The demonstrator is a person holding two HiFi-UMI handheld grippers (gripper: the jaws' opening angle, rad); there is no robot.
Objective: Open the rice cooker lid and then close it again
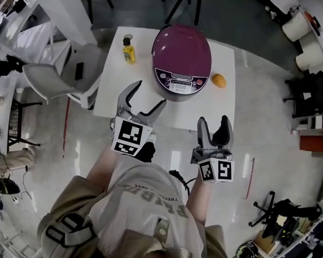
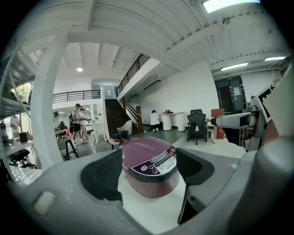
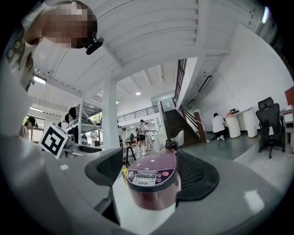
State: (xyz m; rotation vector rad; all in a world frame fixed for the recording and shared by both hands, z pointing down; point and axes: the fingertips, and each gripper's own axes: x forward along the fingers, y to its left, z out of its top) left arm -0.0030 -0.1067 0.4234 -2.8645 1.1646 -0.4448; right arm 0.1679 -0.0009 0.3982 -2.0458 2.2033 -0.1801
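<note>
– While the person holds both tools short of the cooker, how do the tongs stand?

– Both pairs are spread, with nothing gripped. The left tongs [image 1: 149,93] gape over the near edge of the desk [image 1: 112,99], and the right tongs [image 1: 214,120] stand parted right at that edge. Each gripper view frames the cooker between the pads, well apart from them.

– And the cooker itself?

– The rice cooker [image 1: 181,57] sits upright mid-desk, its purple lid [image 1: 181,44] down and its control panel [image 1: 177,81] facing the person.

– What does the step in hand call for?

– An approach, by the look of it. One pair should come in level and slowly toward the lid's front lip above the panel. A release would likely sit there, though none can be picked out. The other pair would do well to steady the body low on its side, so that the cooker does not skid on the smooth top.

– Anything farther off to mind?

– A yellow bottle [image 1: 128,52] stands near the cooker at the head view's left. An orange [image 1: 219,81] lies just beside it at the right. Both look close enough to be knocked by a wide swing.
</note>
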